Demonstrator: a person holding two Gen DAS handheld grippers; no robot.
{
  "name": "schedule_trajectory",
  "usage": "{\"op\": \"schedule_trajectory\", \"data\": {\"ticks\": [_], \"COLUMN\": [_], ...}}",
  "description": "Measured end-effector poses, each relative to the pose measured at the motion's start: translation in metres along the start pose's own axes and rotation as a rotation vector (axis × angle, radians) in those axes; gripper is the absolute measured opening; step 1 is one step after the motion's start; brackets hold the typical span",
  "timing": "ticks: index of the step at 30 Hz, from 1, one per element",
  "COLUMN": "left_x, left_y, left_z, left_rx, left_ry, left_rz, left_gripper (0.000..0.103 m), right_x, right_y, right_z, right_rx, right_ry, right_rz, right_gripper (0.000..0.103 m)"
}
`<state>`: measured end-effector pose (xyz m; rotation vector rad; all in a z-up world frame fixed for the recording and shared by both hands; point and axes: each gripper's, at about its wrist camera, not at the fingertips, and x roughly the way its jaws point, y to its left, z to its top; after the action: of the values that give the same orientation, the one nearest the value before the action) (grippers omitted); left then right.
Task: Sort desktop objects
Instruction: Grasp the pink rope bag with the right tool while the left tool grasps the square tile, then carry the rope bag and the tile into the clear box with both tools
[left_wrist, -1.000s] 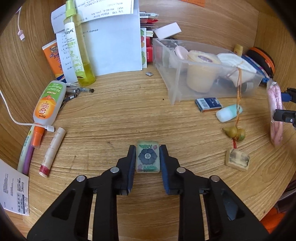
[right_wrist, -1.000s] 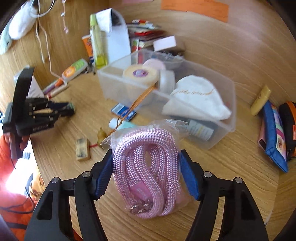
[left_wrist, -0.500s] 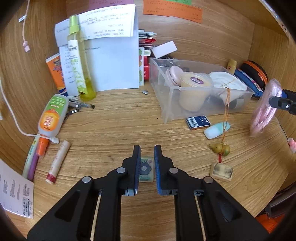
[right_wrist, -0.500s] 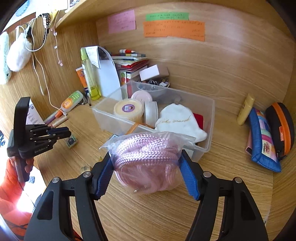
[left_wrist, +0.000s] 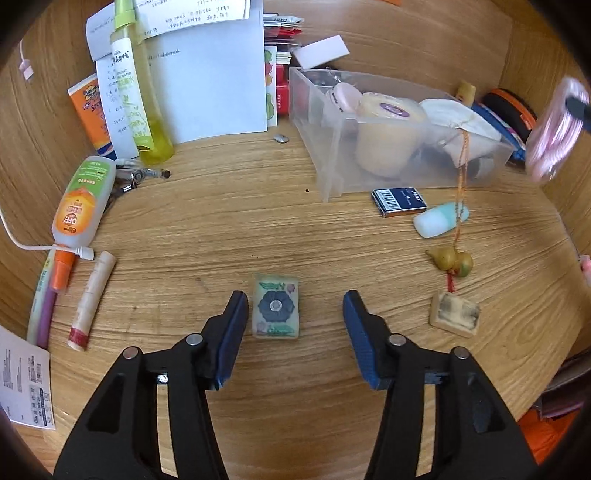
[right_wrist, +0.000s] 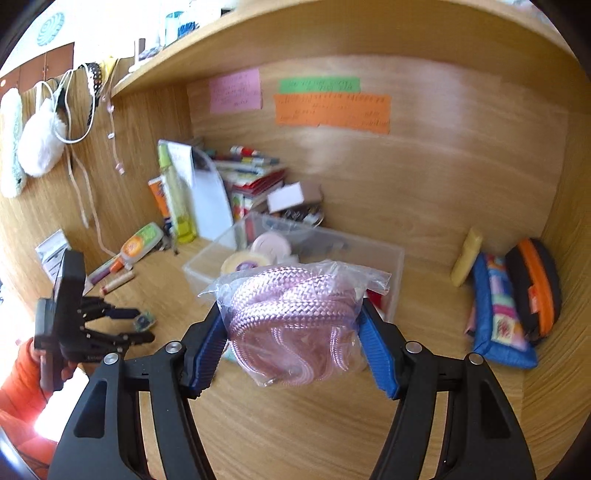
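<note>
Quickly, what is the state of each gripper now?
Left gripper: open, jaws just opened; the flower tile lies loose on the desk between them.
Right gripper: closed on the bagged pink rope.

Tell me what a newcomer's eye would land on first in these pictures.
First, the bagged pink rope, held up off the desk by the right gripper, in front of the clear bin. Next, the small flower tile lying flat on the desk between the open fingers of the left gripper, whose jaws have just been opening; neither pad presses on it. Behind, bright paper notes are stuck on the back wall.
</note>
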<state>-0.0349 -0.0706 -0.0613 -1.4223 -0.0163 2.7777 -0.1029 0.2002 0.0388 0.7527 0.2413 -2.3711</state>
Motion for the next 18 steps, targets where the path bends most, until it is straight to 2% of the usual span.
{"op": "schedule_trajectory", "data": {"ticks": [2, 4, 11, 18], "left_x": [0.004, 0.004, 0.000, -0.029], "left_y": [0.000, -0.001, 0.005, 0.003], "left_z": [0.000, 0.000, 0.004, 0.028], "left_rx": [-0.001, 0.011, -0.035, -0.064], "left_ry": [0.010, 0.001, -0.036, -0.164], "left_rz": [-0.003, 0.015, -0.025, -0.052], "left_gripper": [0.031, 0.024, 0.024, 0.024], "right_x": [-0.001, -0.001, 0.009, 0.031], "right_y": [-0.003, -0.007, -0.019, -0.018], "right_z": [0.006, 0.011, 0.025, 0.034], "right_rx": [-0.001, 0.007, 0.046, 0.059], "right_ry": [-0.011, -0.018, -0.054, -0.058], "right_rz": [-0.021, -0.029, -0.040, -0.025], "right_gripper": [0.064, 0.064, 0.064, 0.064]}}
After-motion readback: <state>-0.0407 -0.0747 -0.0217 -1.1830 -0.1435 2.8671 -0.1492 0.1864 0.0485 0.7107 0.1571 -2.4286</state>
